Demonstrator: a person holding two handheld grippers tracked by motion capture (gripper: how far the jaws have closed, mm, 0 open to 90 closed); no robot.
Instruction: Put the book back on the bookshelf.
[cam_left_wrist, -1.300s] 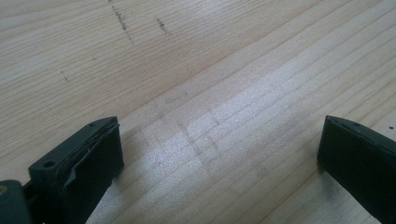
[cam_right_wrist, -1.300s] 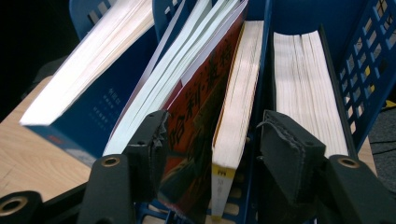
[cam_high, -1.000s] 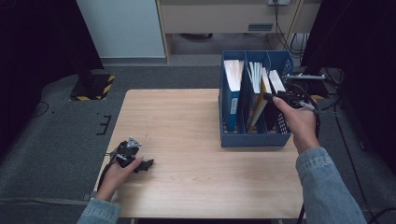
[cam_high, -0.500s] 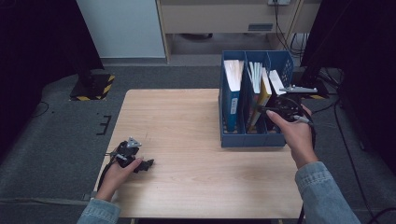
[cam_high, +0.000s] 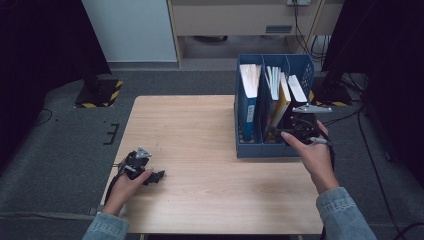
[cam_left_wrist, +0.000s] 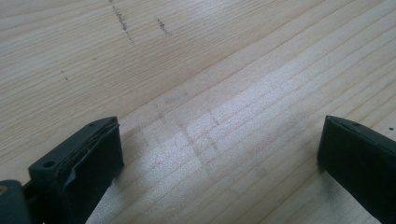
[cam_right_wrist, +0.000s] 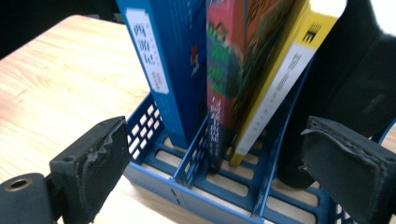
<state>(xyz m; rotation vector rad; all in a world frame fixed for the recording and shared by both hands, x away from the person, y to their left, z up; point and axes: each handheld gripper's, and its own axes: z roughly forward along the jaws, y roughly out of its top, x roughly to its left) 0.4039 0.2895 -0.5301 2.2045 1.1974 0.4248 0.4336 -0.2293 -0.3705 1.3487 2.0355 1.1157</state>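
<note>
High view first: at lower left the left gripper (cam_high: 145, 172) rests on the wooden table (cam_high: 200, 130), its jaws spread wide with only bare wood between them, as the left gripper view (cam_left_wrist: 219, 154) confirms. Right of centre stands the blue file rack (cam_high: 260, 150), a slotted plastic holder with three compartments. Its left compartment holds a blue book (cam_high: 248, 95) with a white spine label; the middle one holds a red-covered book (cam_right_wrist: 224, 79) and a yellow book (cam_high: 281, 102) leaning against it; the right one holds a black book (cam_high: 297, 92). At the rack's front right corner sits the right gripper (cam_high: 300, 131); its jaws have just been opening and now stand apart, gripping nothing, before the rack's front wall.
</note>
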